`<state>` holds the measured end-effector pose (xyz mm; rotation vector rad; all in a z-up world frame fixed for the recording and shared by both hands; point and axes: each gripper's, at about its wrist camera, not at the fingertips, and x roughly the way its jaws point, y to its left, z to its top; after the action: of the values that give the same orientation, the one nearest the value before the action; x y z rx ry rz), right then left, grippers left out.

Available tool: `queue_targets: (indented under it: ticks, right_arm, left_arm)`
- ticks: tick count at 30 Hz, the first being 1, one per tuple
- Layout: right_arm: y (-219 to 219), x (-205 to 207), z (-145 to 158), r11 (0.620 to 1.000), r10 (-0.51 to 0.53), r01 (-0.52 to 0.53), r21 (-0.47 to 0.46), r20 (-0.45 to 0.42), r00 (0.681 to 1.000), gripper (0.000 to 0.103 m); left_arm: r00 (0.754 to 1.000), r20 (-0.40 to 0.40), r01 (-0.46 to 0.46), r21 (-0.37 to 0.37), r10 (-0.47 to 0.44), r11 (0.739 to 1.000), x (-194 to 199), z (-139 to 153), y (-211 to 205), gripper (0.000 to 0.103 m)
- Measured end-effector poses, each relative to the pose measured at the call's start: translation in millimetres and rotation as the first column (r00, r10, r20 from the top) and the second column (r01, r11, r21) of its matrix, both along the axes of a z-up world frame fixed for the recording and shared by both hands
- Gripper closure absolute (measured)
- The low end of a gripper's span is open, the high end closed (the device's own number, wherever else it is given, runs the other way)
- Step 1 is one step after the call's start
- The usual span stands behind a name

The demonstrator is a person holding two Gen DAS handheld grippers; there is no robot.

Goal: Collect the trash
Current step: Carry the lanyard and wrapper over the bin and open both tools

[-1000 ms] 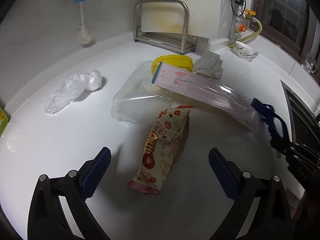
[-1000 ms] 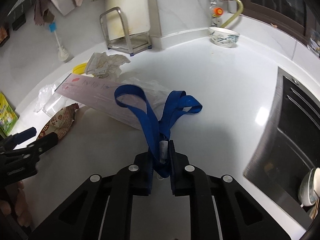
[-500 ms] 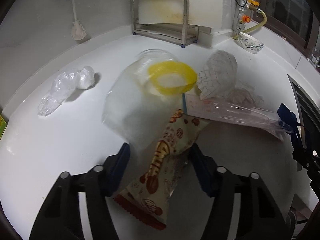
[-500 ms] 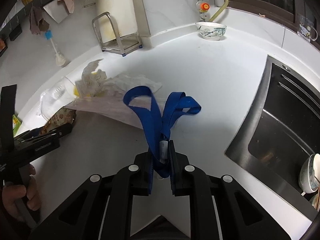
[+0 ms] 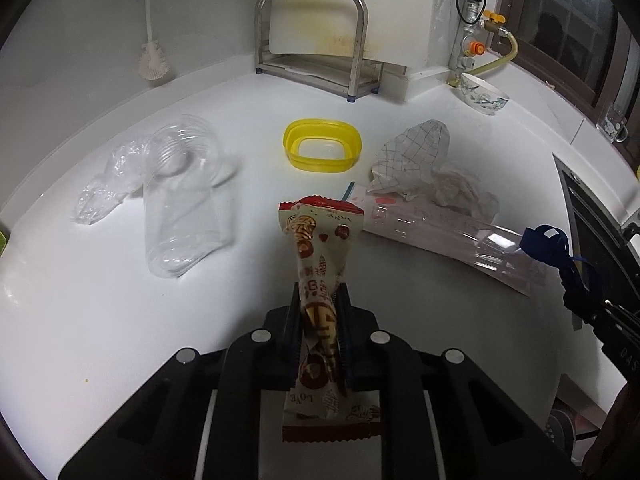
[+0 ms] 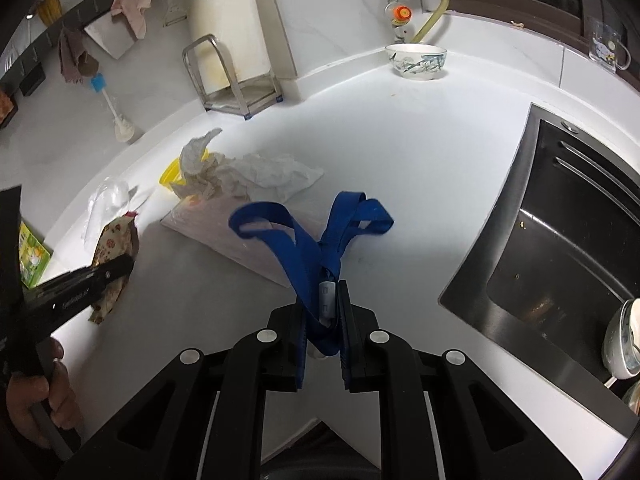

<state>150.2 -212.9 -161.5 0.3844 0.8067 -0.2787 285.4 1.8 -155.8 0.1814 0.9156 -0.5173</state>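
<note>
Left wrist view: the left gripper (image 5: 320, 320) is clenched on the snack wrapper (image 5: 320, 280), lifted off the counter (image 5: 100, 320); thin film could slip free.

Right wrist view: the right gripper (image 6: 323, 316) pinches the bag's blue strap (image 6: 308, 240); the dragging bag (image 6: 224, 232) may scatter the tissue (image 6: 260, 172).

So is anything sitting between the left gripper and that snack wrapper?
No. The left gripper is already shut on the snack wrapper, pinching it around the middle, with nothing visible between pads and wrapper.
</note>
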Motion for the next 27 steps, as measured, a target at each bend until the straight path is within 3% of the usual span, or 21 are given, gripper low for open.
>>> queue_targets:
  ticks: [16, 27]
  right_arm:
    - [16.2, -27.8, 23.8, 1.000, 0.028, -0.028, 0.003, 0.019, 0.999, 0.091]
    - [28.7, -87.6, 45.5, 0.996, 0.078, -0.079, 0.031, 0.027, 0.997, 0.091]
  left_arm:
    - [1.000, 0.011, -0.001, -0.004, 0.001, 1.000, -40.5, 24.9, 22.6, 0.087]
    - [1.000, 0.010, 0.024, -0.014, -0.024, 1.000, -110.8, 50.0, 16.0, 0.087]
